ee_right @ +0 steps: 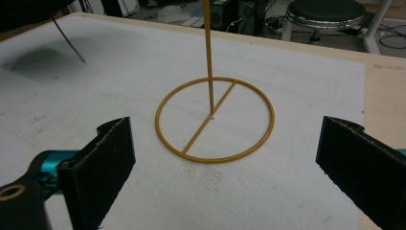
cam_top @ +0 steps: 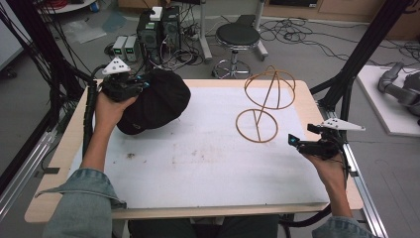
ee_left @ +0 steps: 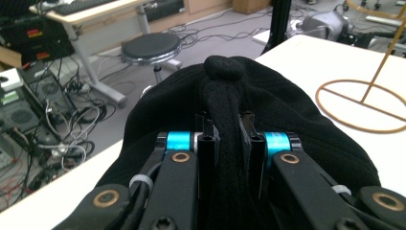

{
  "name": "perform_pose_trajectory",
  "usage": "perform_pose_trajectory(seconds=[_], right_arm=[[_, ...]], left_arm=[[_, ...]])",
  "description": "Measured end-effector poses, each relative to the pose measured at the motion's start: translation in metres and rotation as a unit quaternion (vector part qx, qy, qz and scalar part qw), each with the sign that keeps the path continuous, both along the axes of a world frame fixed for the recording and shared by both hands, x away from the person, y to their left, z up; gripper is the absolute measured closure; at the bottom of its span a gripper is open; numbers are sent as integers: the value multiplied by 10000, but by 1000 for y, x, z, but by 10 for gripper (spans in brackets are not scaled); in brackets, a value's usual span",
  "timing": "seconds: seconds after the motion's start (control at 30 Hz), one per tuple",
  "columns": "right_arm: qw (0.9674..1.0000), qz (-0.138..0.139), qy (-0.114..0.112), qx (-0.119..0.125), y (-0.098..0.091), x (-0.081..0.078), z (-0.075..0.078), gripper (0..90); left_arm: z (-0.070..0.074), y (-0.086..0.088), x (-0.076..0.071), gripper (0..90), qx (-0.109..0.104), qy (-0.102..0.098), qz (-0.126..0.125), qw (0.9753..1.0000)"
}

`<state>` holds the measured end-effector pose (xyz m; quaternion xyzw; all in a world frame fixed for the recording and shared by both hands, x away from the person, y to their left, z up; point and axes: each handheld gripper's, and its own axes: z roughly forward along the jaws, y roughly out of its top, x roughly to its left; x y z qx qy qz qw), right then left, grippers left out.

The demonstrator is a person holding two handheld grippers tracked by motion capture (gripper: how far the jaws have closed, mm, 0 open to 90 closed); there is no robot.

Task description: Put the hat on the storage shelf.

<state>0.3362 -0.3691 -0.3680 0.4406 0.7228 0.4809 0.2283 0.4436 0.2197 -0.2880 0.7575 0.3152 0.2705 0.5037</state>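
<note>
My left tongs [ee_left: 225, 139] pinch the hat [cam_top: 156, 101], upper left; right tongs [ee_right: 225, 158] gape. A thin pinch might slip, dropping it beside the stand [cam_top: 262, 106].

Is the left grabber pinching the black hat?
Touching. In the left gripper view, the left gripper has its jaws squeezed onto a fold of the black hat, with fabric pinched tight between them.
</note>
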Motion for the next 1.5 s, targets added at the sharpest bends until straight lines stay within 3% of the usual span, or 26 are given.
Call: perform_pose_trajectory(seconds=[0.47,0.6,0.77,1.0,1.5], right_arm=[[10000,-10,-2,16,0,0,0,57],[10000,-3,-3,14,-1,0,0,57],[10000,-10,-27,6,-1,-1,0,57],[10000,-9,2,9,0,-1,0,57],[10000,3,-31,72,-1,-2,1,57]], left_arm=[[34,-17,0,809,-214,-290,-411,9985],[46,-22,0,809,-337,-416,-541,9971],[62,-30,-2,808,-273,-508,-690,9960],[79,-42,-2,809,-398,-650,-920,9928],[93,-80,11,808,-640,-678,-1310,9870]])
